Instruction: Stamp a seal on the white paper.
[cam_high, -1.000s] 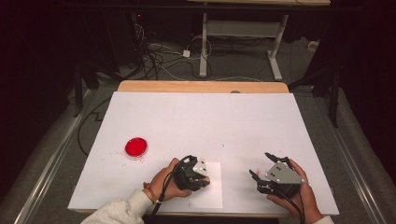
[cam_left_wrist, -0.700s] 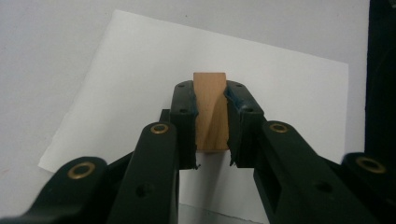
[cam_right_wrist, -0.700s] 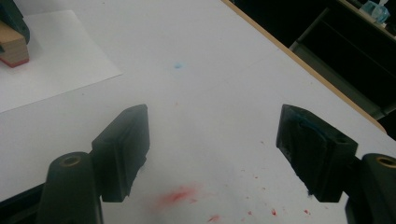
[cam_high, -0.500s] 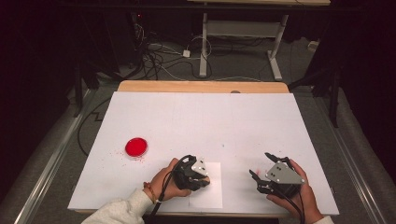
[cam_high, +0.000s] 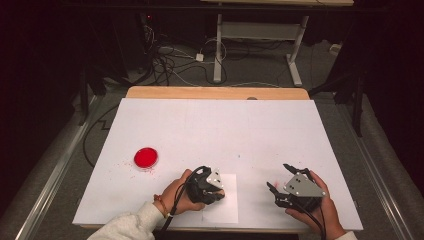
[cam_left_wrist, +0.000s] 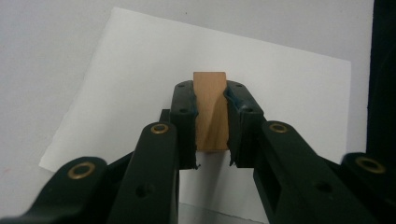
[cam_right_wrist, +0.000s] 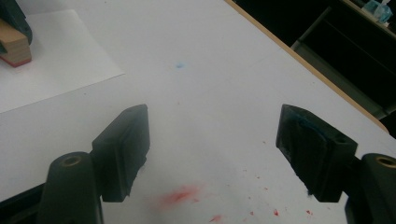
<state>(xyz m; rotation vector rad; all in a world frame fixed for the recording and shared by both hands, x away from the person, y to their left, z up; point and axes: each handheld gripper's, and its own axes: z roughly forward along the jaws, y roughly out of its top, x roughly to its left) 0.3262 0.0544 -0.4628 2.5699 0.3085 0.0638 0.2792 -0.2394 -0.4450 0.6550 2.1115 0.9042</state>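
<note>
Where the left gripper (cam_high: 216, 192) bends over the sheet of white paper (cam_high: 226, 212) in the high view, its body and the hand behind it cover whatever it grips, so the wooden block (cam_left_wrist: 210, 111) can be made out properly only from the left gripper view. There the block stands clamped between the two black jaws, which press on its side faces and hide them; its top end pokes up past the jaw tips, while the lower end is cut short by shadow between the jaws. It is a plain, light-brown piece with a smooth face, upright over the paper. From the right gripper view a corner of it (cam_right_wrist: 14, 46) shows at the far left edge, cropped by the frame, with a thin red layer along its underside resting on or just above the paper; whether it touches I cannot tell. The right gripper (cam_high: 285, 180) sits well apart to the right, its jaws spread wide with nothing between them. Beneath them the white table cover (cam_high: 220, 130) carries a red smear (cam_right_wrist: 180, 196) and scattered red specks, and a small blue fleck (cam_right_wrist: 179, 66) farther on. A round red dish (cam_high: 146, 157) lies near the left edge. Beyond the table's wooden rim (cam_high: 215, 93) the room is dark, with tangled cables (cam_high: 165, 55) on the floor and the legs of a white desk frame (cam_high: 260, 45).
</note>
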